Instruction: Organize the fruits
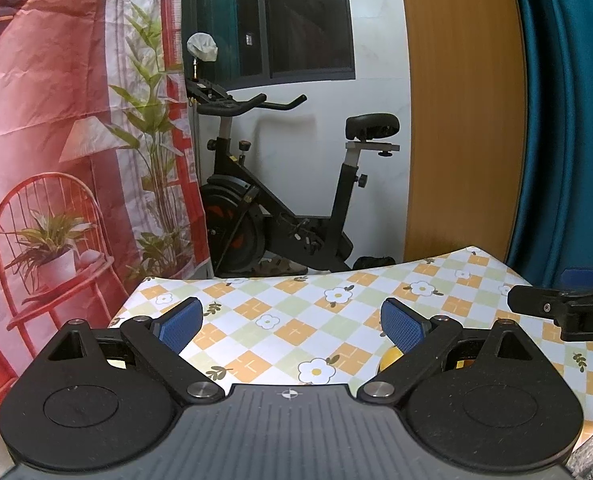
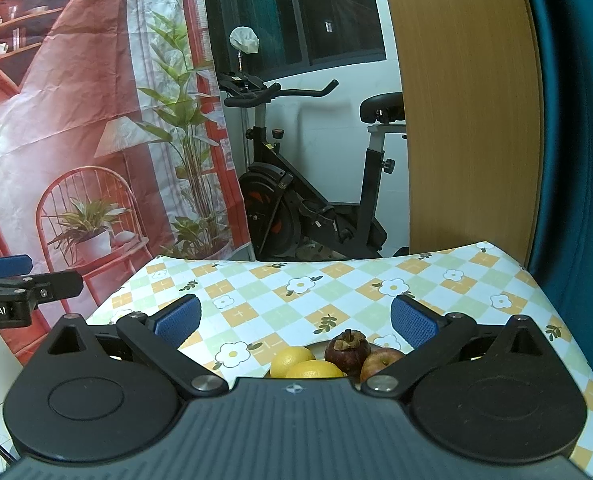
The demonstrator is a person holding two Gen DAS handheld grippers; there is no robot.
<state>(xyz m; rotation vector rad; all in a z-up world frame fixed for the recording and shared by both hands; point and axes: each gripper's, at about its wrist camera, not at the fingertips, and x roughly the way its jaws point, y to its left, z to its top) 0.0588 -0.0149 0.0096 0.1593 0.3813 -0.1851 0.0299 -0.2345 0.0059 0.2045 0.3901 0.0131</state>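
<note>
My right gripper [image 2: 294,318] hangs above the checked, flower-printed tablecloth [image 2: 336,280] with its blue pads spread wide and nothing between them. The fruit sits directly below and just ahead of it, tucked against the gripper body at the near edge of the right wrist view: two lemons [image 2: 292,358] side by side on the left, a dark mangosteen [image 2: 346,350] with its dried cap pointing up in the middle, and a red apple [image 2: 380,360] touching it on the right. They appear to rest on a pale plate [image 2: 316,346], though only a sliver of rim shows.

My left gripper [image 1: 292,322] is equally wide open and empty, held over bare cloth. From its camera, only a bit of yellow fruit [image 1: 390,356] peeks out behind its right finger, so the pile lies off to its right. I judge the right hand the nearer one; it needs to tip down and draw back slightly to reach the round fruit.

Readable writing: "obot.AI" on the left gripper's side in the right wrist view, and "DA" on the right gripper's side in the left wrist view.
</note>
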